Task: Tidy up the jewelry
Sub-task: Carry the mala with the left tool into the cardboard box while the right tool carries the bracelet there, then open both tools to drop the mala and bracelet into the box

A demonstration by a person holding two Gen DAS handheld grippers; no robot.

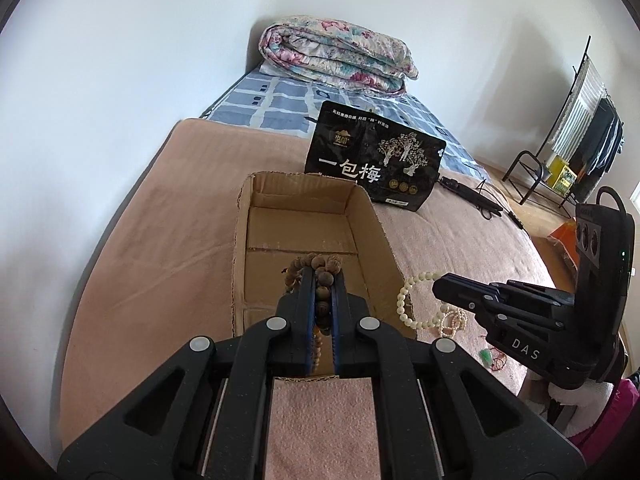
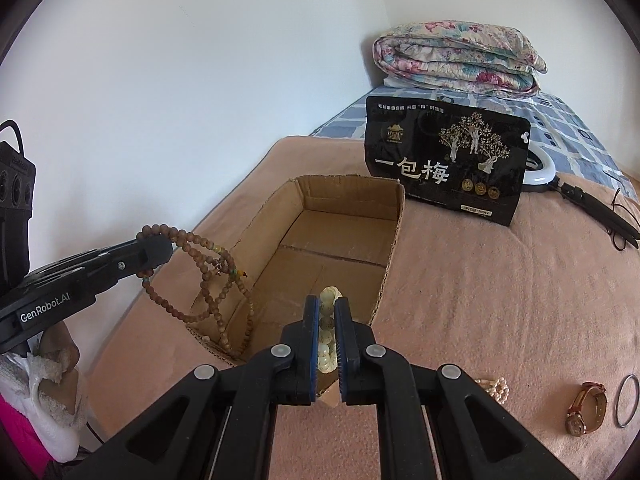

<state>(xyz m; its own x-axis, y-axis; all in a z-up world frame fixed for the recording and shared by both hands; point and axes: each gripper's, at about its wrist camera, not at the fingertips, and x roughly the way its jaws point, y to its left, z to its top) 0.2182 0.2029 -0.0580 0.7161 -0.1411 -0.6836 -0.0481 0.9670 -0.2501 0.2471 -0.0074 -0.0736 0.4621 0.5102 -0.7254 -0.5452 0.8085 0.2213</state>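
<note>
An open cardboard box (image 1: 256, 204) (image 2: 394, 216) sits on the pink blanket. My left gripper (image 1: 322, 280) (image 2: 160, 248) is shut on a brown wooden bead strand (image 1: 320, 264) (image 2: 208, 272) that hangs over the box's near end. My right gripper (image 2: 327, 304) (image 1: 440, 286) is shut on a cream white bead bracelet (image 2: 326, 336) (image 1: 404, 304), held above the box's near right edge. A small pearl strand (image 2: 494, 388) (image 1: 452, 320), a brown-strap watch (image 2: 584, 408) and a thin dark ring (image 2: 628, 400) lie on the blanket to the right.
A black snack bag (image 1: 376, 156) (image 2: 444, 160) stands behind the box. A folded floral quilt (image 1: 340, 54) (image 2: 456, 56) lies at the bed's far end. A ring light with cable (image 2: 544, 168) lies at the right. A clothes rack (image 1: 576, 136) stands beside the bed.
</note>
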